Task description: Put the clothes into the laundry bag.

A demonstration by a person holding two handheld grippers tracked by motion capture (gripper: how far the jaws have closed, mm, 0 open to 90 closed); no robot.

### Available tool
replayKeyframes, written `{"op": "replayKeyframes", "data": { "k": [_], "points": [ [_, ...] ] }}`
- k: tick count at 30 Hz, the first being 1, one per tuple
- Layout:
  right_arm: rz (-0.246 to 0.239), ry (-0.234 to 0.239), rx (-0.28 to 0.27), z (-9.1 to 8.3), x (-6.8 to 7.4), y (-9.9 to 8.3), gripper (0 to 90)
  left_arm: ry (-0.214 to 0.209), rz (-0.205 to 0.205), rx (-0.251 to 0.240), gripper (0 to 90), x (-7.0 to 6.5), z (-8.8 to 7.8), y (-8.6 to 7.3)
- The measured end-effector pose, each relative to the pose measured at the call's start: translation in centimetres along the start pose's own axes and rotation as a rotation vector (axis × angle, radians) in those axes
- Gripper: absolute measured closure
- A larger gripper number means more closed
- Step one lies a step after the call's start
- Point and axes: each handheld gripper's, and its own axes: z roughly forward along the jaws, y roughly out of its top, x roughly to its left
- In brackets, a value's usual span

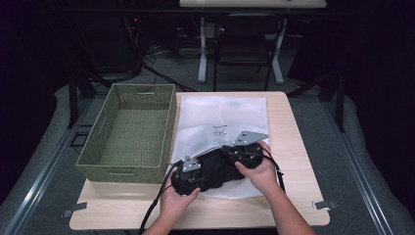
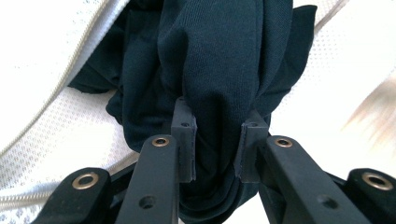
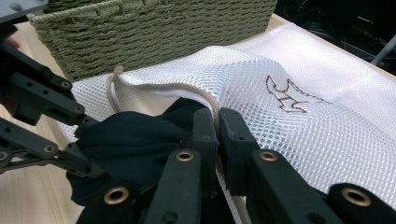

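White mesh, a laundry bag [image 1: 222, 115], lies flat on the bench [image 1: 293, 147] beside a woven green basket [image 1: 128, 132], and a dark garment [image 1: 215, 169] sits bunched at its near, open end, partly tucked in. The left tool [image 2: 215, 142] has its jaws clamped on a thick fold of that dark cloth. The right tool [image 3: 218, 133] is pinched nearly closed on the bag's corded rim [image 3: 205, 100], holding the mouth up (just a thin edge between the pads). My worry is the rim: it is slight and slippery-looking, and a hard push on the garment could drag it out of the pinch, letting the mouth fall flat. The cloth might also snag on the rim's edge and bunch outside rather than slide in.
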Motion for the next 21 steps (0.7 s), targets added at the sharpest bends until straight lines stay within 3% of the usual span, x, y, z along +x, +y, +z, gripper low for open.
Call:
{"op": "replayKeyframes", "data": {
  "k": [8, 12, 21],
  "points": [
    [0.0, 0.018, -0.019, -0.18, 0.18, 0.24, 87.2, 0.02, -0.008, -0.009, 74.3, 0.18, 0.66, 0.56],
    [0.002, 0.016, -0.011, -0.11, 0.11, 0.12, 87.2, 0.011, -0.013, 0.001, 74.4, 0.36, 0.75, 0.76],
    [-0.009, 0.008, 0.005, -0.32, -0.47, -0.16, 81.4, 0.015, -0.011, -0.001, 74.5, 0.39, 0.77, 0.76]
  ]
}}
